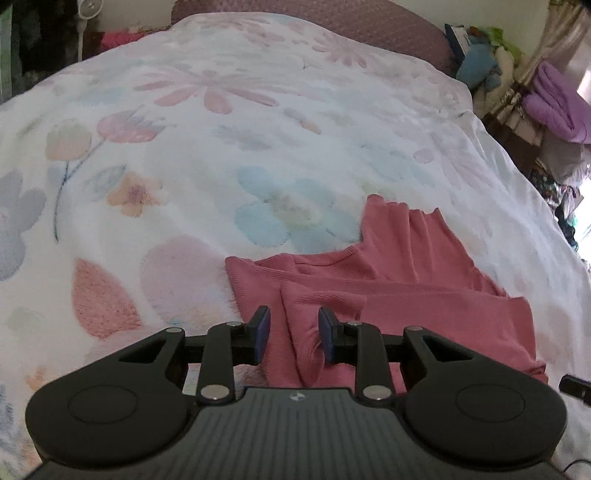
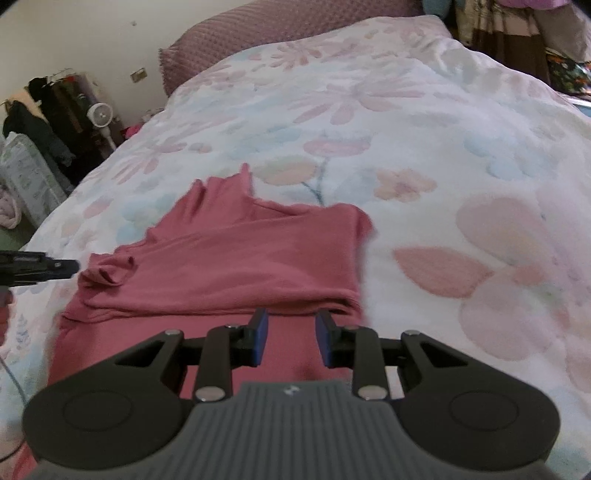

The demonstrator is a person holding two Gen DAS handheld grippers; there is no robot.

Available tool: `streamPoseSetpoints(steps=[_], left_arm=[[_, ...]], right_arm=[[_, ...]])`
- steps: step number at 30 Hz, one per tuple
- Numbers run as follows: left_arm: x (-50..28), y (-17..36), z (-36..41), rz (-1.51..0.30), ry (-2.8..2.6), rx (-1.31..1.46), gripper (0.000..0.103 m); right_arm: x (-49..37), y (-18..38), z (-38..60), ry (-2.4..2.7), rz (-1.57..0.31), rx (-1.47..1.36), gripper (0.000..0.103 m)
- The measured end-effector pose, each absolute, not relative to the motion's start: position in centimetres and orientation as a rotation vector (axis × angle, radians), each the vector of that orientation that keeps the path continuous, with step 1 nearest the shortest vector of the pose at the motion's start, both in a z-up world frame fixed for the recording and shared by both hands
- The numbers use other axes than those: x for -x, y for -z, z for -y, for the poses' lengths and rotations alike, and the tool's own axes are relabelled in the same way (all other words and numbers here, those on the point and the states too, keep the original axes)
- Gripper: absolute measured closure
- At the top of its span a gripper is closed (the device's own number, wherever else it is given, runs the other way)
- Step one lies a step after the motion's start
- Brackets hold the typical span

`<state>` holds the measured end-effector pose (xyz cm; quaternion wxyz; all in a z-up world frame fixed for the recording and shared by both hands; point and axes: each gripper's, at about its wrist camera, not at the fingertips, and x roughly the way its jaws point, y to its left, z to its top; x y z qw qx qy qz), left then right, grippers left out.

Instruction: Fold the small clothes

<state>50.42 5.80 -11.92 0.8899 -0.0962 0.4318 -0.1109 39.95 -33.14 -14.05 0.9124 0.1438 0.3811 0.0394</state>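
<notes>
Jaws of both grippers are seen parted, with a clear gap between the blue pads; nothing is clamped in either. The left gripper is positioned low over a raised fold of cloth, which stands between its pads; contact with the right-hand pad cannot be confirmed. The right gripper is positioned above flat cloth, with fabric visible in the gap.

A white fleece bedcover printed with large pastel flowers is spread over the bed and fills most of both views. A mauve textured headboard cushion is seen at the far end.

A pink ribbed knit top is laid on the near part of the cover, partly folded: one layer is doubled over another, and a sleeve projects toward the headboard. A bunched edge is noted at its left side in the right wrist view, just beside the tip of the other gripper.

A purple folded blanket is noted on clutter beside the bed. A small white fan is noted by the wall.
</notes>
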Motion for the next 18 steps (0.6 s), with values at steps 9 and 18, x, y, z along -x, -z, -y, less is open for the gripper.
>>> streamPoseSetpoints(steps=[9,18], left_arm=[[-47.3,14.9,-0.8,-0.913,0.284,-0.345,0.078],[-49.8,10.2,-3.3,-0.866,0.332,-0.024,0.077]], right_arm=[[-40.0,15.2,32.2,-0.092,-0.837,-0.272,0.079],[-40.9,14.1,33.0,-0.075,-0.819,-0.240,0.079]])
